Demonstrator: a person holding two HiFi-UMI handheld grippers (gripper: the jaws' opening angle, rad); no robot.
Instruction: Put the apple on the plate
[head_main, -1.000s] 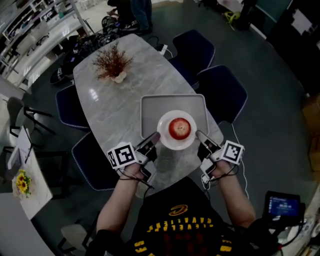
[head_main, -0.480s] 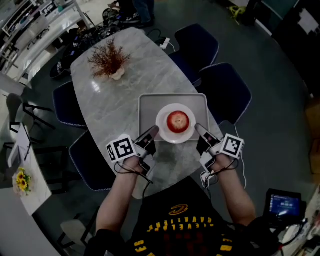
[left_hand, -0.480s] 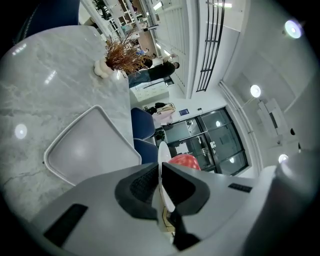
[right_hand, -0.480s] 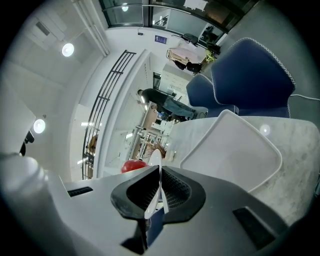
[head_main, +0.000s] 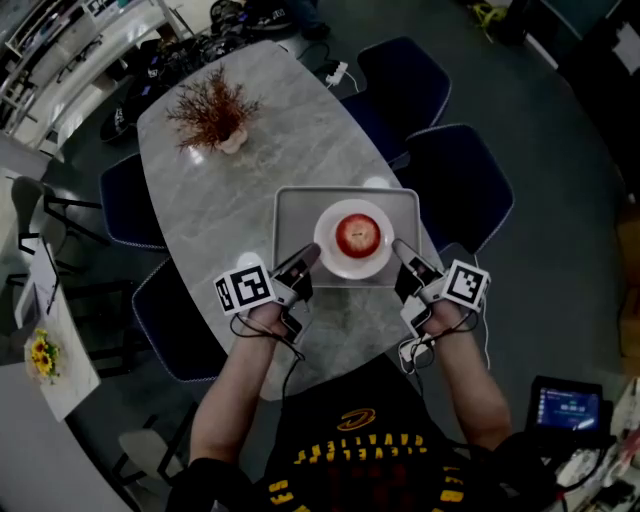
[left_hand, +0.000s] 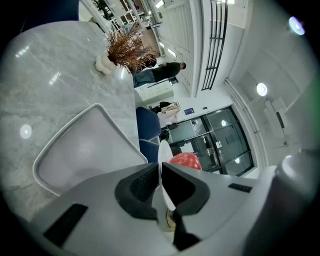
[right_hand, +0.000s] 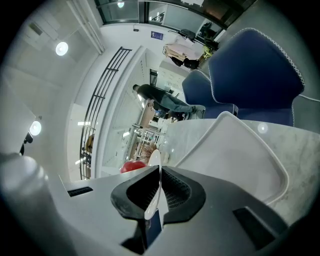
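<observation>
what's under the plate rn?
The grey tray, on the marble table. Left claw and right claw pinch the plate rim; whether it rests on the tray or hangs above is hidden.

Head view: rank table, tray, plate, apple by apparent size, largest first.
1. table
2. tray
3. plate
4. apple
Each sits within the outline of the one before it, so there are no ties.

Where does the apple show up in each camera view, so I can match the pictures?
Head view: apple at centre, on the white plate.
Left gripper view: red, just below centre, right of the plate's rim.
Right gripper view: red, left of the plate's rim.
Shared landmark: the grey tray, in all three.
</observation>
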